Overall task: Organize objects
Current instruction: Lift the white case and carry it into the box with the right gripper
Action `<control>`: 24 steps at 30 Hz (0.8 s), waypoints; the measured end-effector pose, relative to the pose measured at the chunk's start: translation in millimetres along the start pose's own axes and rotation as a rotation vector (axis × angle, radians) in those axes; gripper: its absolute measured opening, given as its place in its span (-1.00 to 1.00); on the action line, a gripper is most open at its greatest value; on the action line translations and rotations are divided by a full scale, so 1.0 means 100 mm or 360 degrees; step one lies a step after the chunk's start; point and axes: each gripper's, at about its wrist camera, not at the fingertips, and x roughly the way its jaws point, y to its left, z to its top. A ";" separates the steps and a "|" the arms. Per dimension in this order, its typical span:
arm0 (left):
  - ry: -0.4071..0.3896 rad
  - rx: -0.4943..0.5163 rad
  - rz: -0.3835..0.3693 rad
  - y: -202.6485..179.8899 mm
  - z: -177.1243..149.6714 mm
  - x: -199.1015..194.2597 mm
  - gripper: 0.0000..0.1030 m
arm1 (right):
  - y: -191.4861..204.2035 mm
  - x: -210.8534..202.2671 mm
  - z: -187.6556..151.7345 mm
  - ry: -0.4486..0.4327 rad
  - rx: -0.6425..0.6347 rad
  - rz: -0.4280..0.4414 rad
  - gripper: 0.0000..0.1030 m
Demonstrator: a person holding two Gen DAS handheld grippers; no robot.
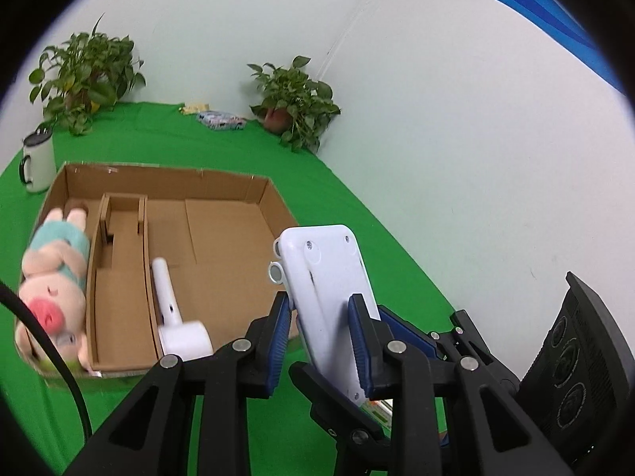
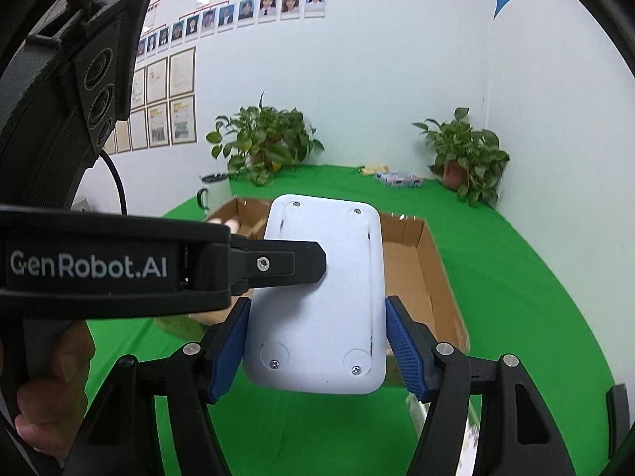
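Two hand-held grippers are seen closed on one white rounded plastic device [image 2: 317,297], which is held in the air above the green cloth-covered surface [image 1: 357,214], just in front of the open brown cardboard box [image 1: 222,238]. The left hand-held gripper [image 1: 317,341] is clamped narrowly across the device's thin edges, its blue ribbed pads pressed against both faces. The right hand-held gripper [image 2: 317,349] is spread wider and is closed across the device's broad screwed back, with its pads at either side edge. Inside the box, a pink plush pig in a teal garment [image 1: 55,277] is lying in the left compartment, and a white handled object [image 1: 178,317] is resting in the large compartment beside the divider.
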 end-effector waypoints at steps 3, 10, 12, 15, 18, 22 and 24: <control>-0.0007 0.0022 -0.0003 -0.01 0.15 -0.01 -0.46 | -0.03 0.05 0.20 -0.0029 -0.0008 -0.0011 0.24; 0.0010 0.0056 0.0014 0.01 0.52 0.11 -0.45 | -0.17 0.29 0.60 -0.0022 0.0008 -0.0001 0.24; 0.0026 0.0053 0.0020 0.04 0.60 0.17 -0.45 | -0.21 0.37 0.65 -0.0011 0.0012 0.0005 0.24; 0.0053 0.0044 0.0045 0.10 0.68 0.28 -0.45 | -0.30 0.58 0.74 0.0022 0.0024 0.0018 0.24; 0.0080 0.0025 0.0058 0.17 0.72 0.40 -0.45 | -0.39 0.79 0.77 0.0062 0.0036 0.0034 0.24; 0.0160 -0.0005 0.0088 0.33 0.68 0.64 -0.45 | -0.49 1.13 0.69 0.0172 0.0082 0.0081 0.24; 0.0202 -0.0033 0.0089 0.42 0.64 0.74 -0.45 | -0.55 1.29 0.63 0.0223 0.0102 0.0095 0.24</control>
